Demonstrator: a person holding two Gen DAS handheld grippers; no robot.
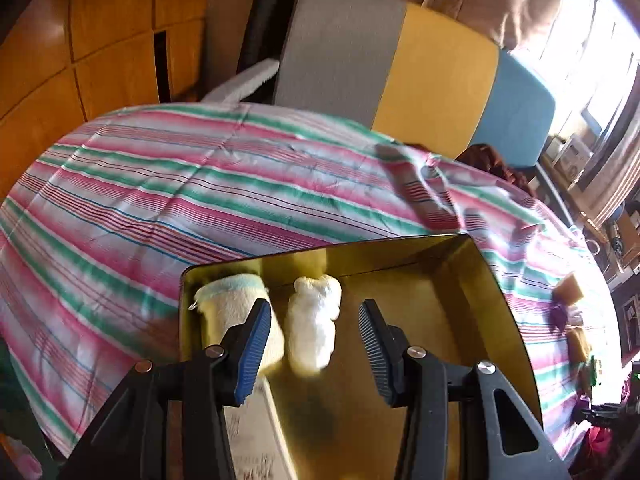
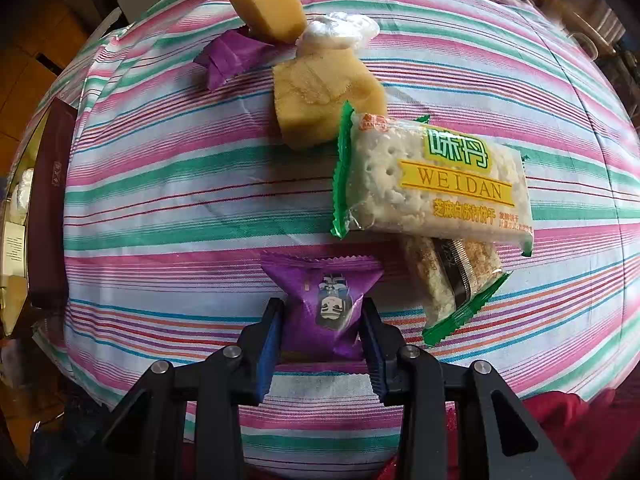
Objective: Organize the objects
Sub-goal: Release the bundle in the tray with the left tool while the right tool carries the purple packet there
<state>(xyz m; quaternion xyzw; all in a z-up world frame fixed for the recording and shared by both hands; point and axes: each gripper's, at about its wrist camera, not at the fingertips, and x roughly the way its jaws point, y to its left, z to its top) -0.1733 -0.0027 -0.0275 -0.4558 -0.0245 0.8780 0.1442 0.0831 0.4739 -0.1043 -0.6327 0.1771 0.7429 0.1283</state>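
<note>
In the left wrist view my left gripper (image 1: pixel 316 312) is open and empty above a gold tray (image 1: pixel 460 304). In the tray lie a cream rolled towel with a blue edge (image 1: pixel 228 304) and a white fluffy bundle (image 1: pixel 314 320), which sits between the fingers. In the right wrist view my right gripper (image 2: pixel 322 312) is shut on a purple snack packet (image 2: pixel 324 304) with a panda print, over the striped cloth (image 2: pixel 180 184). Beyond it lie a Weidan cracker packet (image 2: pixel 436 184), a second cracker packet (image 2: pixel 452 280), two yellow sponge blocks (image 2: pixel 324 96), another purple packet (image 2: pixel 228 56) and a clear wrapped item (image 2: pixel 340 32).
A dark maroon box lid (image 2: pixel 50 216) stands at the left edge of the right wrist view, next to the tray. A grey, yellow and blue headboard (image 1: pixel 436 76) and wooden cupboards (image 1: pixel 80 40) lie beyond the bed. Cluttered shelves stand at the right (image 1: pixel 616 240).
</note>
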